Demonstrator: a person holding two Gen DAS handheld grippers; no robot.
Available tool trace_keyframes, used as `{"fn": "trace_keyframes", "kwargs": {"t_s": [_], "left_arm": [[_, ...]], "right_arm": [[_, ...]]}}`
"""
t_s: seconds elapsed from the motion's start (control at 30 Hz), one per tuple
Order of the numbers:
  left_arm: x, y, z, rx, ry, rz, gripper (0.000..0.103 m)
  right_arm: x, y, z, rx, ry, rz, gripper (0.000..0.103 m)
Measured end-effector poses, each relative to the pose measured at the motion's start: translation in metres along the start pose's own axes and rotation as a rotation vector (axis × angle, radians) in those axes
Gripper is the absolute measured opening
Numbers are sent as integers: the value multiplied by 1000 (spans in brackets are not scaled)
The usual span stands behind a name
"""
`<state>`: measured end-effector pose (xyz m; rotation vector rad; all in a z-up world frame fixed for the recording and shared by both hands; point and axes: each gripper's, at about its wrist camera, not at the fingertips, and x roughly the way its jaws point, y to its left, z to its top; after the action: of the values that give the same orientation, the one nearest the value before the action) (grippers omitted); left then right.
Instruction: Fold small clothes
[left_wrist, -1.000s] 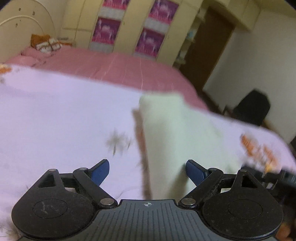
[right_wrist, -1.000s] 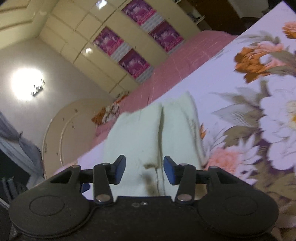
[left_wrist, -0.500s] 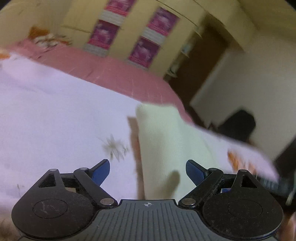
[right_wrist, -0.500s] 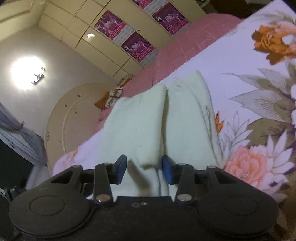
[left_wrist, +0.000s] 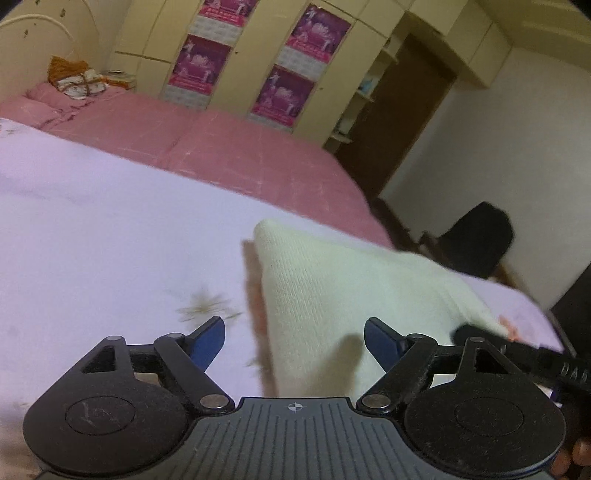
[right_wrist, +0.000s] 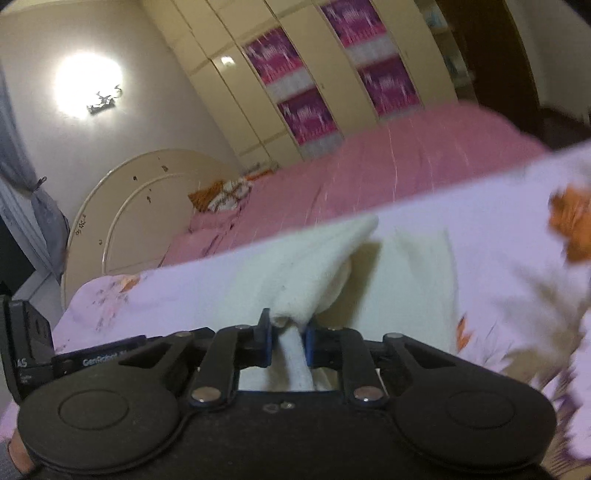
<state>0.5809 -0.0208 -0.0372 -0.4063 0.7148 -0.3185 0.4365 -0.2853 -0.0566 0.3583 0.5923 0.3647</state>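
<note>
- Cream knit garment lies on the bed: soft, light, limp; best pinched at an edge.
- Right gripper fingers closing, pinching its near fold.
- Left gripper fingers wide, narrowing, gripping nothing.

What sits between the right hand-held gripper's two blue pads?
In the right wrist view, a pinched fold of the cream knit garment sits between the closing pads of the right hand-held gripper.

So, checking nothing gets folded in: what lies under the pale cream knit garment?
Under the pale cream knit garment only the lilac floral bedspread shows around its edges; whatever lies beneath its middle is covered.
</note>
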Motion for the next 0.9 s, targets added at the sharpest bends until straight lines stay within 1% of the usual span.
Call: {"fn": "trace_keyframes", "kwargs": {"t_s": [0.03,0.07,0.1,0.13,0.17,0.2,0.23,0.3,0.47,0.53,0.57,0.63,0.67,0.7,0.73,0.77,0.8,0.83,0.9], "left_arm": [[5,-7,0,15,15,4,82],[12,-15,-1,50,48,33,82],[22,-20,-5,85,95,61,82],[32,-23,-10,93,142,63,82],[36,-25,-15,80,139,55,83],[36,-28,-17,88,128,62,83],[35,-31,-17,99,124,70,83],[33,-32,-16,94,122,70,83],[26,-36,-18,111,119,70,83],[24,-39,-17,143,114,83,83],[30,-38,-9,145,107,90,83],[25,-38,-1,137,39,107,83],[22,-37,5,132,-1,101,83],[23,-35,11,124,-21,101,83],[26,-33,18,113,-24,115,83],[32,-31,25,104,-22,127,83],[38,-29,31,97,-22,130,83],[44,-28,36,95,-19,136,83],[62,-26,43,92,13,149,83]], "right_arm": [[-9,1,2,-17,-3,-15,16],[-14,-1,2,-24,-1,-32,16],[-18,-6,1,-25,7,-56,16],[-18,-12,-1,-23,20,-88,16],[-13,-24,-7,-2,47,-121,16],[-4,-35,-12,42,89,-142,16],[2,-47,-17,89,110,-136,16],[0,-53,-17,127,89,-108,16],[-4,-48,-17,119,60,-91,16],[-10,-47,-19,92,50,-98,16],[-9,-47,-19,73,51,-108,16],[-8,-52,-23,53,70,-120,16],[-3,-50,-20,53,76,-114,18],[-4,-49,-17,50,79,-103,21],[-7,-48,-13,45,65,-94,28],[-9,-49,-8,38,41,-103,38],[-9,-51,-1,35,15,-117,42],[-4,-56,7,51,14,-133,40],[9,-68,21,113,30,-124,40]]}}
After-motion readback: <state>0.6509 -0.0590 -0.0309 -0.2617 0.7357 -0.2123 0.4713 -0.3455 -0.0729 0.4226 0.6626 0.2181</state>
